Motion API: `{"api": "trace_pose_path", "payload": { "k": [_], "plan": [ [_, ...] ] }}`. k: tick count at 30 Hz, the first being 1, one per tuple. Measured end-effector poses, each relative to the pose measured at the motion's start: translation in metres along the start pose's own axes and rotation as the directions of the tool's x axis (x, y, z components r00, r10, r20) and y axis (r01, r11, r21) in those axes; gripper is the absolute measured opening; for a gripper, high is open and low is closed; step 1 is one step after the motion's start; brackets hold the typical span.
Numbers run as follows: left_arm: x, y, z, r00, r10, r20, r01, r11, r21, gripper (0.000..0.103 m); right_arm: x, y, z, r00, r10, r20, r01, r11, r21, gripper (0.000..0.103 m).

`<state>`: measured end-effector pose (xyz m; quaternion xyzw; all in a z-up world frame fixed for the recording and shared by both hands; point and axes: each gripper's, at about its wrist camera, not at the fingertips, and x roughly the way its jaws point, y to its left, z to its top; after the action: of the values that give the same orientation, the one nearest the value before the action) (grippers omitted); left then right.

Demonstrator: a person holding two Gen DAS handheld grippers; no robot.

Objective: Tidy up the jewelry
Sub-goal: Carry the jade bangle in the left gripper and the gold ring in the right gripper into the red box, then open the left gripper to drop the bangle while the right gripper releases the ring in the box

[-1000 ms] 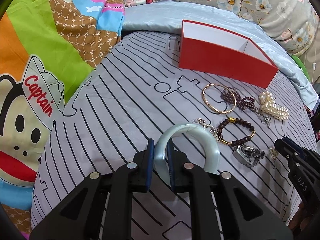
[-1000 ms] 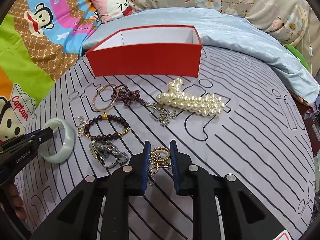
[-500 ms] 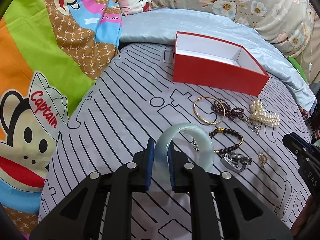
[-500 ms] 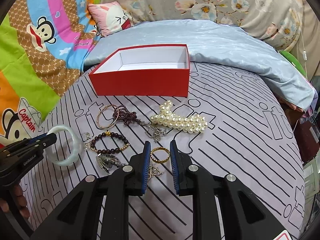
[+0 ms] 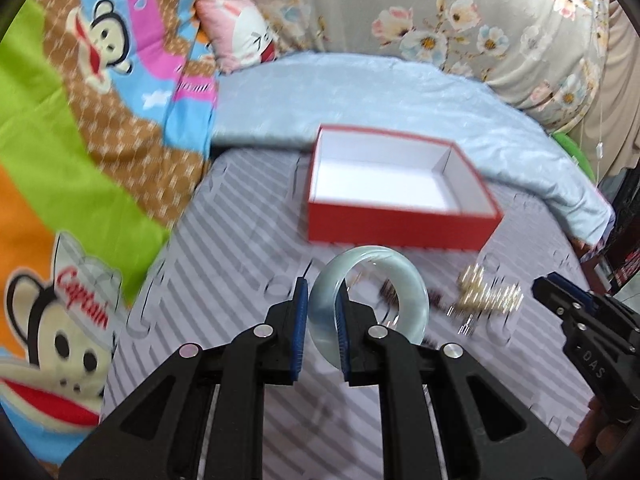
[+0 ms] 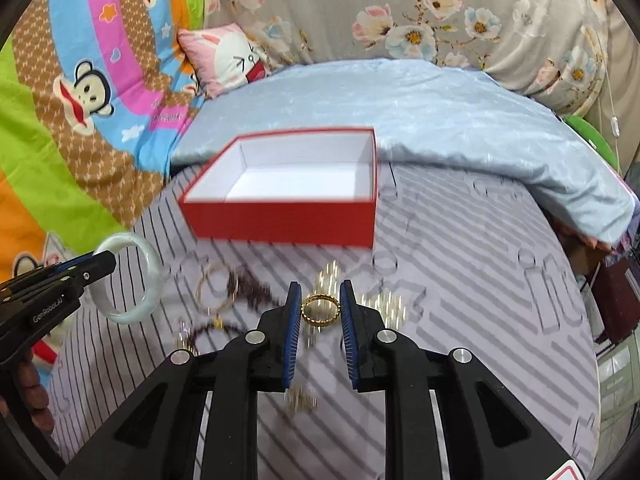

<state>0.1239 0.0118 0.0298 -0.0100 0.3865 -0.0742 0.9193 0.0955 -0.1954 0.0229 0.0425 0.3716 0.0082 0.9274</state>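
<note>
Jade bangle (image 5: pixel 370 276) clamped in left tongs (image 5: pixel 323 312); gold ring (image 6: pixel 320 309) pinched in right tongs (image 6: pixel 320 312), both held short of red box (image 6: pixel 280 220).

Each hand-held gripper is a matte black plastic frame — angular, with triangular cut-outs in its arms and round silver screw heads at the joints. The left hand-held gripper (image 5: pixel 323 322) carries two fingers lined with ribbed blue pads (image 5: pixel 301 332); the right hand-held gripper (image 6: pixel 320 326) is built the same. White lettering marks the side bodies — "GenRobot.AI" on the left one, "DAS" on the right.
</note>
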Motion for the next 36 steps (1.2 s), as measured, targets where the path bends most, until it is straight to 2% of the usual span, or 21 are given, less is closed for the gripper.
{"api": "trace_pose_path", "payload": {
  "k": [5, 7, 11, 17, 24, 34, 36],
  "plan": [
    [0.013, -0.012, 0.041, 0.998, -0.044, 0.046, 0.044, 0.999, 0.012, 0.013, 0.02, -0.009, 0.048, 0.999, 0.02, 0.027, -0.02, 1.0, -0.009, 0.018],
    [0.025, -0.018, 0.061, 0.997, -0.05, 0.063, 0.049, 0.999, 0.024, 0.013, 0.032, -0.012, 0.069, 0.999, 0.043, 0.024, -0.043, 0.999, -0.008, 0.018],
    [0.056, -0.028, 0.091, 0.995, -0.05, 0.083, 0.047, 0.998, 0.033, 0.013, 0.065, -0.014, 0.103, 0.999, 0.038, 0.01, -0.038, 0.999, -0.021, 0.018],
    [0.117, -0.038, 0.122, 0.997, -0.062, 0.042, 0.06, 0.998, 0.03, 0.013, 0.125, -0.012, 0.133, 0.998, 0.045, -0.05, -0.046, 0.999, -0.022, 0.018],
    [0.177, -0.037, 0.136, 0.999, -0.04, -0.014, 0.04, 0.999, 0.015, 0.013, 0.177, -0.01, 0.148, 0.993, 0.043, -0.112, -0.047, 0.998, -0.035, 0.018],
    [0.208, -0.033, 0.136, 0.998, -0.035, -0.061, 0.036, 0.999, 0.007, 0.015, 0.207, -0.01, 0.149, 0.988, 0.029, -0.155, -0.035, 0.999, -0.036, 0.019],
    [0.212, -0.032, 0.135, 0.997, -0.032, -0.073, 0.032, 0.999, 0.002, 0.02, 0.205, -0.01, 0.151, 0.989, 0.021, -0.144, -0.026, 0.999, -0.037, 0.026]
  ]
}}
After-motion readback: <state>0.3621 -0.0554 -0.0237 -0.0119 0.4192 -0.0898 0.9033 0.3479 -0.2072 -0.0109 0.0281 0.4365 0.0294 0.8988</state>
